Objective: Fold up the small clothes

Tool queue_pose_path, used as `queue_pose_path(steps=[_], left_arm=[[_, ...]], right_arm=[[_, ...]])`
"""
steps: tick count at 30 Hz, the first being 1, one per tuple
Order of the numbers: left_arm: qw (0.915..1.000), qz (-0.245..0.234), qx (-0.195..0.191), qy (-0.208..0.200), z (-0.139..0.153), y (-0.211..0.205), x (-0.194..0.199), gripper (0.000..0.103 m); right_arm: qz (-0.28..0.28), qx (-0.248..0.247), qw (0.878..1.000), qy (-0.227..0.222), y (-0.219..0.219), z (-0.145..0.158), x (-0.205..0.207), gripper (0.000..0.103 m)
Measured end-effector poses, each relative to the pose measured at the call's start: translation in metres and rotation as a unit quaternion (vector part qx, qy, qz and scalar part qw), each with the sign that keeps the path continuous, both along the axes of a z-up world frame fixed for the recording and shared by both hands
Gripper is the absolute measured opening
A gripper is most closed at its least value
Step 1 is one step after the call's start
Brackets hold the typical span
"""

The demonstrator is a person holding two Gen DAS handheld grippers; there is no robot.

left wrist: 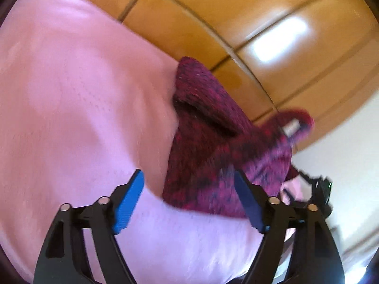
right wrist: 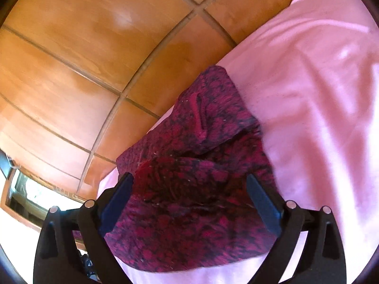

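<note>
Both grippers, left (left wrist: 189, 196) and right (right wrist: 189, 201), stand spread, pinching nothing. Folded garment (right wrist: 189, 189) lies at the pink sheet's (right wrist: 319, 106) edge, below the right gripper. Beyond the edge, tiled floor (right wrist: 83, 59) lies open.

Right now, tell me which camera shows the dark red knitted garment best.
The right wrist view: the dark red knitted garment lies centred and fairly sharp on the pink sheet, folds visible. The left wrist view shows it off to the right and motion-blurred.
</note>
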State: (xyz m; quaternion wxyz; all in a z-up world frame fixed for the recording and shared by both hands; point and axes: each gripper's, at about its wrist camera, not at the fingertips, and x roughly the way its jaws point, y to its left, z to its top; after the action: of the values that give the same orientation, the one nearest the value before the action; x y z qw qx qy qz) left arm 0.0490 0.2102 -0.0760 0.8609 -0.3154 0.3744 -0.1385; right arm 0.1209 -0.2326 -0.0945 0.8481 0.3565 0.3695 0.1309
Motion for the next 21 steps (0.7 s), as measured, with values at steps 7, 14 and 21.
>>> queue_pose_path(steps=[7, 14, 21], left_arm=[[0.9937, -0.069, 0.083, -0.03, 0.007, -0.036, 0.004, 0.081], [0.9881, -0.084, 0.129, -0.008, -0.006, -0.06, 0.035, 0.081], [0.9937, -0.092, 0.064, 0.008, -0.018, -0.052, 0.044, 0.077]], right_arm=[[0.031, -0.086, 0.996, -0.011, 0.006, 0.0, -0.021, 0.09], [0.012, -0.035, 0.999, -0.003, -0.017, -0.011, -0.03, 0.098], [0.068, -0.109, 0.991, 0.02, 0.005, -0.026, -0.022, 0.061]])
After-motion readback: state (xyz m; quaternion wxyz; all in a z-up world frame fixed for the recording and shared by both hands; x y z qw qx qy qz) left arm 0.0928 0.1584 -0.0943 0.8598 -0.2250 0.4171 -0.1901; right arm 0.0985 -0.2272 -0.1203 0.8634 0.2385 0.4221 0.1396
